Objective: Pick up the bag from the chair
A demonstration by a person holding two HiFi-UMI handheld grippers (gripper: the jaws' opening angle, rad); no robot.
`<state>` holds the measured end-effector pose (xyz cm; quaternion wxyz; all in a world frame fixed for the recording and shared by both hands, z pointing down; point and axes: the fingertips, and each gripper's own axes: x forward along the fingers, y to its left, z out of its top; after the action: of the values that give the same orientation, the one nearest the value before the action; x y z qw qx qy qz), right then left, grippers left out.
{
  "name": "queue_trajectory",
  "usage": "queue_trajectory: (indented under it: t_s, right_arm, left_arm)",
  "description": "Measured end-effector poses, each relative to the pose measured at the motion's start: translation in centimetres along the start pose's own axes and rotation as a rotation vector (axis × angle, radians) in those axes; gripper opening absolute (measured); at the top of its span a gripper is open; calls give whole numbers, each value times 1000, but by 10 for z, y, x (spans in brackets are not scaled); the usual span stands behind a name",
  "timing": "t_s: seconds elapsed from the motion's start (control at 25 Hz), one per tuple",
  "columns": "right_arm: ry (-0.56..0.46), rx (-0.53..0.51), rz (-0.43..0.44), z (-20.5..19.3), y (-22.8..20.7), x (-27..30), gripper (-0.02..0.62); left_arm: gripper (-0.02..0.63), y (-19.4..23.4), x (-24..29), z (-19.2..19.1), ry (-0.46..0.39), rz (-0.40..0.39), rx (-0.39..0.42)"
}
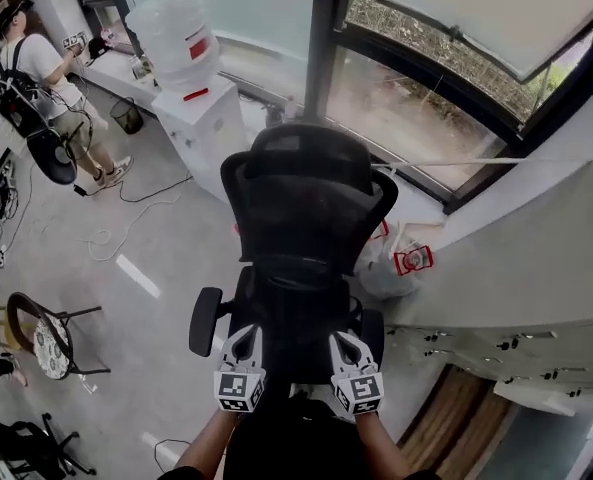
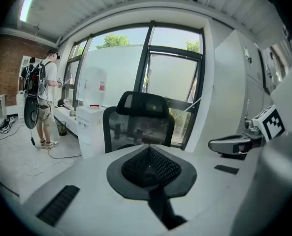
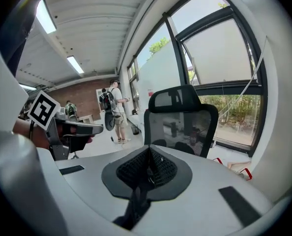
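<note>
My left tool (image 1: 241, 338) and right tool (image 1: 348, 345) are side by side, jaws pressed together, nothing in them, at six o'clock of the chair (image 1: 306, 203). Bag (image 1: 401, 260) sits just beside it, three o'clock.

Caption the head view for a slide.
Left hand-held gripper and right hand-held gripper, both shut, face chair; white bag beside it.

At your eleven o'clock stands a water dispenser (image 1: 211, 133) bearing its bottle (image 1: 171, 28); at ten, a person (image 1: 41, 73) beside a bin (image 1: 127, 116); at eight, a stool (image 1: 46, 346).
</note>
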<state>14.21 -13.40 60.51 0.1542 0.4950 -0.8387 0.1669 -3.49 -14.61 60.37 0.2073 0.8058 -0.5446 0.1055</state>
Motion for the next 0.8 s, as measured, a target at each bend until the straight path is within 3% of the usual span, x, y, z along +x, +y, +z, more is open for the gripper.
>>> queue_trajectory:
  t_s: [0.4,0.44,0.52,0.8]
  right_arm:
    - [182,49,-51,-49,-72,136,7]
    - [199,48,-60,-56,-79,148,21]
    - [241,60,-76,-74,-92,170,81]
    - [357,199,-130,-139,-142,225,170]
  left_arm:
    - [5,79,148,-76,194,-14,-40]
    - [25,87,161,-88,222,-11,-59]
    - [160,102,184,-112,275,0,-88]
    - [237,141,251,-170,375,39,-110]
